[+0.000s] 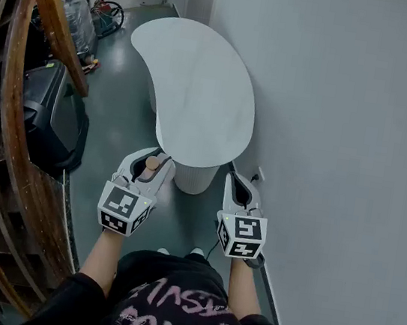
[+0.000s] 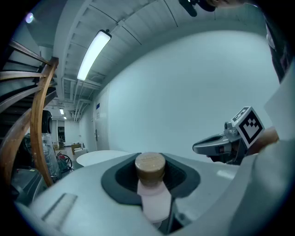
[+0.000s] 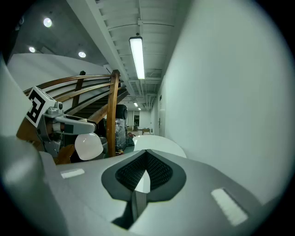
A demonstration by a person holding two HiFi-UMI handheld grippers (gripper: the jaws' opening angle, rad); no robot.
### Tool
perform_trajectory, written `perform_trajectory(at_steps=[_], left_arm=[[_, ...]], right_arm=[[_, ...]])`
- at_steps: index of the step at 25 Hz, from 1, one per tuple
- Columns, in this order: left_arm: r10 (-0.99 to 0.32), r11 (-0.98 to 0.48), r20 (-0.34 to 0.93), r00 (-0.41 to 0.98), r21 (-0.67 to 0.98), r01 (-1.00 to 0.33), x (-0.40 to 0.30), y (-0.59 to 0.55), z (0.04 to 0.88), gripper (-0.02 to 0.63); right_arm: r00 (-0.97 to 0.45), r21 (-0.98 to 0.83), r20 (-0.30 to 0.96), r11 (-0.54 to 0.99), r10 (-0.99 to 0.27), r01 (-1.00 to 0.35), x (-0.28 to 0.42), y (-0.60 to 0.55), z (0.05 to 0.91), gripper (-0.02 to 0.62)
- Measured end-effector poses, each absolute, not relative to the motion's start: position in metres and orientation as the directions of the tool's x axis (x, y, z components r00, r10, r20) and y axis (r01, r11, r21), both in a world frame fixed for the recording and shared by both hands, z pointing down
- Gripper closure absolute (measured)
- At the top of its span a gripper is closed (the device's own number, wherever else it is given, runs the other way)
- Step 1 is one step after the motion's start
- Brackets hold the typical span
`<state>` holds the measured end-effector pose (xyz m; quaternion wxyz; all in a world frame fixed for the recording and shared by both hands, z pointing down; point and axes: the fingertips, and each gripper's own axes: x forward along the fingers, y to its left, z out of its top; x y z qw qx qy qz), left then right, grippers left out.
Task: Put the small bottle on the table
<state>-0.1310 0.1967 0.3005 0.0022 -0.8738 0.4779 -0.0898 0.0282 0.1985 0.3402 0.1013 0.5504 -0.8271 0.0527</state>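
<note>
The left gripper has its jaws clenched on the small bottle. In the left gripper view the bottle stands upright between the dark pads. Its round tan cap rises above them and its pale pink body is pinched lower down.

In the head view the bottle hangs over the dark floor, just short of the near end of the white, kidney-shaped surface. It is just left of the surface's ribbed pale pedestal and does not touch the surface.

The right gripper is held level with the left one, to the right of the pedestal and close to the plain grey wall. In the right gripper view its jaws are closed together with nothing gripped. The black ribbed pads meet at their far tips, and only a sliver of the white top shows through the slit between them.

That view also shows the left gripper off to the left, with a rounded pale shape at its jaws, in front of a curved wooden stair railing.

The railing runs along the left side of the head view, and boxes and clutter lie far off beyond the surface. Both of the person's forearms reach forward from dark sleeves at the near edge.
</note>
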Motion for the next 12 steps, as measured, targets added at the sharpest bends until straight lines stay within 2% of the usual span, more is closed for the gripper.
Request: perform_trajectory(at_steps=[12], left_arm=[[-0.835,-0.543,0.165,0.525,-0.091,-0.835,-0.1336,0.1985,0.3030,0.497]], right_arm=[[-0.391,0.045,0.234,0.411,-0.890,-0.910,0.0232,0.2019,0.3416,0.586]])
